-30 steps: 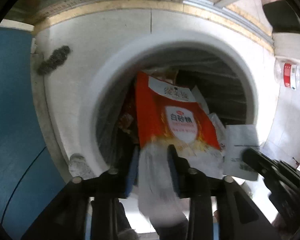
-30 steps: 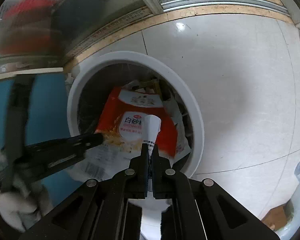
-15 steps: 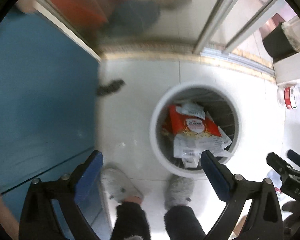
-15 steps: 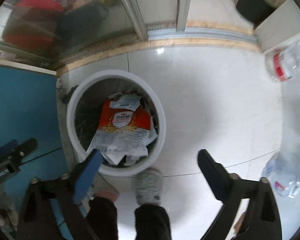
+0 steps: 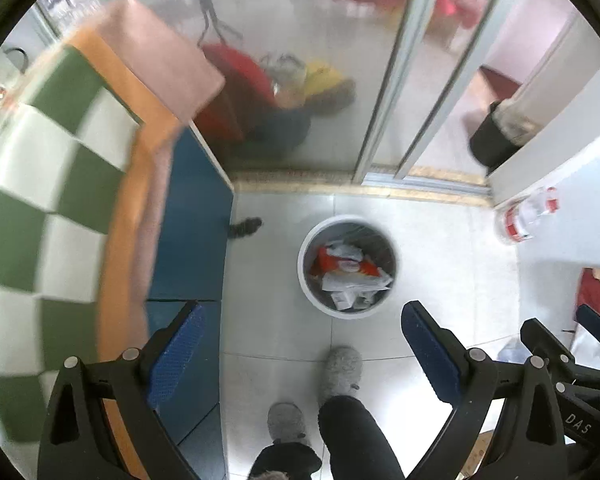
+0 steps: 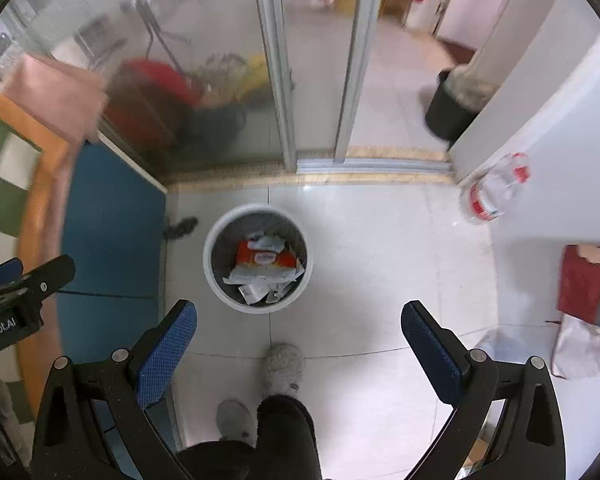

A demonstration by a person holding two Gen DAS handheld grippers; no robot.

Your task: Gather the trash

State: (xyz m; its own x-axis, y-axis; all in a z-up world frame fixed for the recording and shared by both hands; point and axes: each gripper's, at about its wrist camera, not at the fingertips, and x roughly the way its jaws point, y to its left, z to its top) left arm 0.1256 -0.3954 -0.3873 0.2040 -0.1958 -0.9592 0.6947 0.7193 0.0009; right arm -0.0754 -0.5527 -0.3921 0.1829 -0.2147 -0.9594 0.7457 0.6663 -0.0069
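Observation:
A round white trash bin [image 5: 305, 276] [image 6: 209, 268] stands on the pale tiled floor far below both grippers. Inside it lie a red and orange packet [image 5: 342, 265] [image 6: 265, 258] and crumpled white wrappers [image 5: 350, 286] [image 6: 260, 286]. My left gripper [image 5: 303, 320] hangs high above the floor, open, with nothing between its blue pads [image 5: 176, 356]. My right gripper [image 6: 299, 318] is just as high and open, also empty. Each gripper shows at the edge of the other's view.
A blue cabinet [image 5: 192, 240] topped by a green-and-white checked cloth [image 5: 52, 184] stands left of the bin. Glass sliding doors [image 6: 312, 80] lie beyond it. A clear bottle with a red label [image 6: 494, 188] sits on a white surface at right. The person's grey slippers [image 5: 340, 370] stand near the bin.
Both grippers let go of the packet and the white wrapper into the bin, opened wide, and rose far above it; the bin now looks small.

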